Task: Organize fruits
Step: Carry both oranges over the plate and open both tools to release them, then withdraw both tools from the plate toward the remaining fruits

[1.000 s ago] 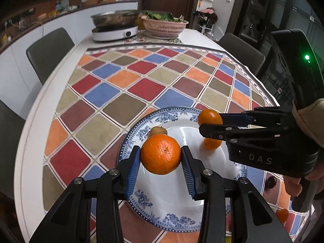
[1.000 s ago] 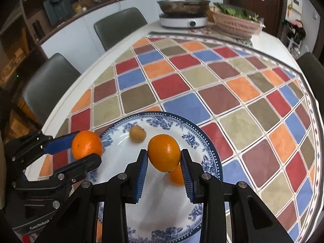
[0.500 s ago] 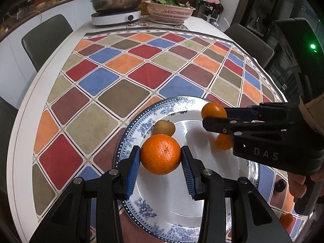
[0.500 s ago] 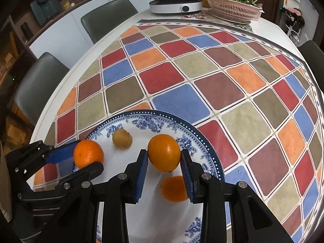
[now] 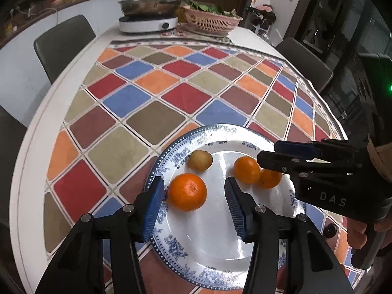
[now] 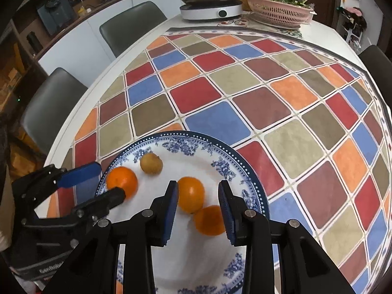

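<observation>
Left gripper (image 5: 193, 197): jaws spread wide, blue pads on either side of one orange, left pad just beside it, right pad apart from it, nothing gripped
Right gripper (image 6: 198, 203): jaws spread wide above the plate, left pad touching or just beside a second orange, right pad near a third, nothing clamped
Plate (image 5: 208, 250): white with blue floral rim, on the near part of the tabletop, holding all four fruits
Large orange (image 5: 187, 192): resting on the left half of the plate, between the left gripper's pads
Middle orange (image 6: 191, 194): on the plate between the right gripper's pads, touching the third orange
Third orange (image 6: 210, 220): nearest of the fruits in the right wrist view, lying against the middle orange
Brownish-green fruit (image 5: 200, 161): small and round, toward the far left of the plate, apart from the oranges; kind of fruit not clear
Tabletop (image 5: 39, 132): white and rounded, covered by a cloth (image 5: 156, 120) of red, blue, orange and olive diamonds
Far end: metal pan (image 5: 149, 6) on a white cooker (image 5: 148, 23), pink basket (image 5: 212, 20) of greens to its right
Chairs (image 5: 65, 46): dark, along the left side
</observation>
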`<state>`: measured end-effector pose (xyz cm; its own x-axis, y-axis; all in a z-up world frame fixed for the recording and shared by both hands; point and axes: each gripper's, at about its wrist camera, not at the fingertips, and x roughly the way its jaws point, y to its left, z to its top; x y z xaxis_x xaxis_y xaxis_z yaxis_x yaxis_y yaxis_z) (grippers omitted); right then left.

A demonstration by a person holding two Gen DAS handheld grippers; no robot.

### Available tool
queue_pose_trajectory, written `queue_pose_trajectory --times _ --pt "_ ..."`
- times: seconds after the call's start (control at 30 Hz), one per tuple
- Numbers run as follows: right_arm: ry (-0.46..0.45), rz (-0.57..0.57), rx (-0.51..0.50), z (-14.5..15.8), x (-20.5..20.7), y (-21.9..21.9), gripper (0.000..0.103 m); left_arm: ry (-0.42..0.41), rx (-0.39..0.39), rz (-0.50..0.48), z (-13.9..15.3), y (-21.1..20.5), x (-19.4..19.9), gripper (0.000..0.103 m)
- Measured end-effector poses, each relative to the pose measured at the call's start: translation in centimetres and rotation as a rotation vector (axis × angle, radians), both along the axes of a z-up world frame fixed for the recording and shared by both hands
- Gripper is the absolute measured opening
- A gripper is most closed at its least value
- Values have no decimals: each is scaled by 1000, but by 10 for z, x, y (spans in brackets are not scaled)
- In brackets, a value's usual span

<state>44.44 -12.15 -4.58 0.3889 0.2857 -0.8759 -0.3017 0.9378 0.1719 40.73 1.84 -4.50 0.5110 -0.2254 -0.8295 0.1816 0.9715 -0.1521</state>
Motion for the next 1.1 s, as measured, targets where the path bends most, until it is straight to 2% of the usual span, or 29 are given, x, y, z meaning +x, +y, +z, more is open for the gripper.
queue_pose_trajectory --times 0.4,0.77,0.8,0.83,0.9,1.1 --pt "-94 8 45 46 -51 -8 35 -114 32 9 52 -4 -52 51" --pt "-223 3 26 88 -117 -16 35 -235 38 17 95 -2 -119 52" --pt "-241 0 16 92 -125 -17 35 -247 41 18 98 -2 -125 54" --pt "-251 -1 10 94 -130 -17 42 -259 46 20 102 -2 -133 57" --pt "-281 -11 -4 100 -143 -19 50 -278 53 20 106 -2 -147 58" --pt "-330 -28 -23 111 -180 -26 51 -316 72 12 114 -4 -178 65"
